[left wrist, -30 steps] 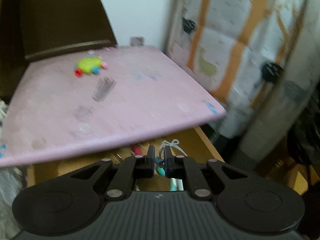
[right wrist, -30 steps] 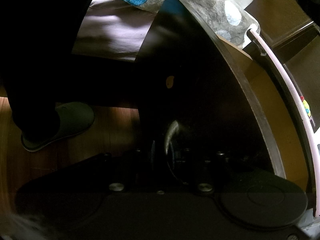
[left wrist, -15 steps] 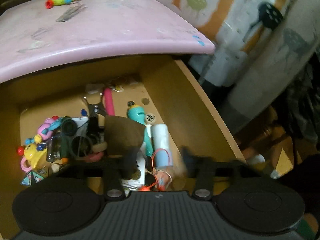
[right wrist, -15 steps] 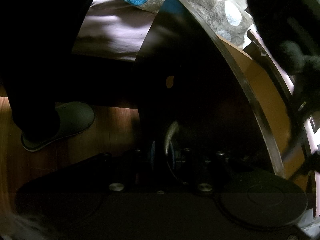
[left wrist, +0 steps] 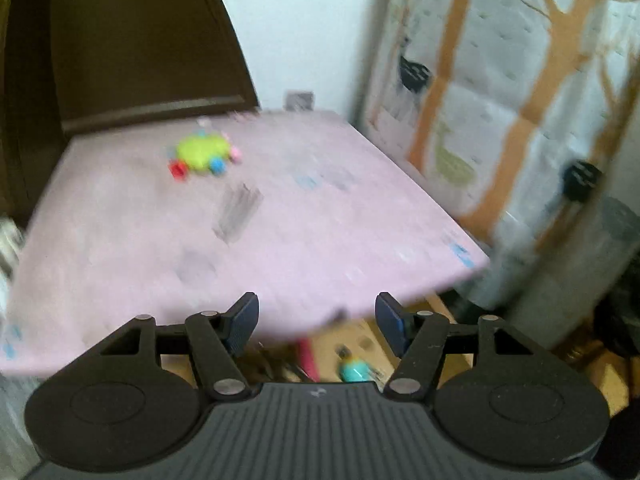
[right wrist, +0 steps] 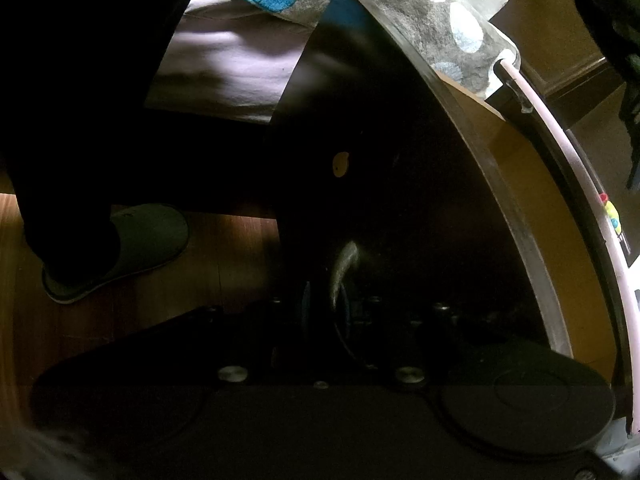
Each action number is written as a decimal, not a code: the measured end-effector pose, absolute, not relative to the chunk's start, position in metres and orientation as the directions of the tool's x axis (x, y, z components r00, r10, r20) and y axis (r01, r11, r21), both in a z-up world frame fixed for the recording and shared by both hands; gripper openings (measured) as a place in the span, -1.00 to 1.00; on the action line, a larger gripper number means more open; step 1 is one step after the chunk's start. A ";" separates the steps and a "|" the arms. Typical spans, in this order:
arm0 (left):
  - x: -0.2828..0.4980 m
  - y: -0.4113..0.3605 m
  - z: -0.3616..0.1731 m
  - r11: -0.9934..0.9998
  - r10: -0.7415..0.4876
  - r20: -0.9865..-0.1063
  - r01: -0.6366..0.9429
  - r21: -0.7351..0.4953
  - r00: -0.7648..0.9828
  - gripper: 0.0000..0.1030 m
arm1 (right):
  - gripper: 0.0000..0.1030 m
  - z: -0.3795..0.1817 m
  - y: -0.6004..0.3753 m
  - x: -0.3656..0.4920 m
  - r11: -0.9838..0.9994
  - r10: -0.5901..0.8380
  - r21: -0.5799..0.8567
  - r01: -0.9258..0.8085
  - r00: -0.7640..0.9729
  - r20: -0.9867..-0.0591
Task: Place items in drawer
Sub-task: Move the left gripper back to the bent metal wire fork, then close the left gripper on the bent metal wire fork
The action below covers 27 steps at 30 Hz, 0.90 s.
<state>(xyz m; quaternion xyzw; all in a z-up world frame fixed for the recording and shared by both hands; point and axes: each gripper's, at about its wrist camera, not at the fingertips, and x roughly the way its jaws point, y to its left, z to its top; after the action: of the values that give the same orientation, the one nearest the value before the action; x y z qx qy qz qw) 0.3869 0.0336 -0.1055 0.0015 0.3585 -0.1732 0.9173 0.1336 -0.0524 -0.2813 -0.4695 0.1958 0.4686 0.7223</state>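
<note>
Fetching looks like the step in hand: the left gripper (left wrist: 316, 318), jaws apart and empty over the open drawer (left wrist: 448, 346), must next reach the green toy (left wrist: 202, 155) on the pink tabletop (left wrist: 320, 232), while the right gripper (right wrist: 326, 306) clamps the drawer's handle (right wrist: 342, 268).

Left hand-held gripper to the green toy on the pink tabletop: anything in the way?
Nothing visible blocks it. The left hand-held gripper is open and empty; the green toy sits far back on the pink tabletop. A blurred grey object lies roughly between, low and flat.
</note>
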 end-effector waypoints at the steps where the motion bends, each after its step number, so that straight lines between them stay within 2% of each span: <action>1: 0.396 0.035 -0.104 0.944 -0.304 -0.654 0.312 -0.108 0.693 0.23 | -0.68 -0.281 -0.052 0.134 0.120 0.493 -0.494 -0.861 0.484 -0.723; 7: 0.447 0.031 -0.109 0.954 -0.238 -0.638 0.301 -0.011 0.732 0.23 | -0.68 -0.282 -0.052 0.134 0.117 0.496 -0.495 -0.861 0.483 -0.722; 14: 0.494 0.033 -0.126 0.962 -0.210 -0.650 0.274 -0.003 0.731 0.23 | -0.68 -0.282 -0.052 0.134 0.117 0.499 -0.494 -0.862 0.480 -0.721; 25: 0.522 0.032 -0.145 0.957 -0.209 -0.675 0.290 0.009 0.708 0.23 | -0.68 -0.281 -0.053 0.133 0.121 0.504 -0.491 -0.863 0.480 -0.718; 27: 0.524 0.031 -0.148 0.955 -0.209 -0.688 0.297 0.011 0.695 0.08 | -0.68 -0.281 -0.053 0.132 0.122 0.504 -0.491 -0.863 0.479 -0.718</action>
<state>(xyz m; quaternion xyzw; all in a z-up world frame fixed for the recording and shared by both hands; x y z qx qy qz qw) 0.5242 0.0309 -0.1479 0.0606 0.3651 -0.1377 0.9187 0.1324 -0.0533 -0.2813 -0.4650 0.1930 0.4722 0.7235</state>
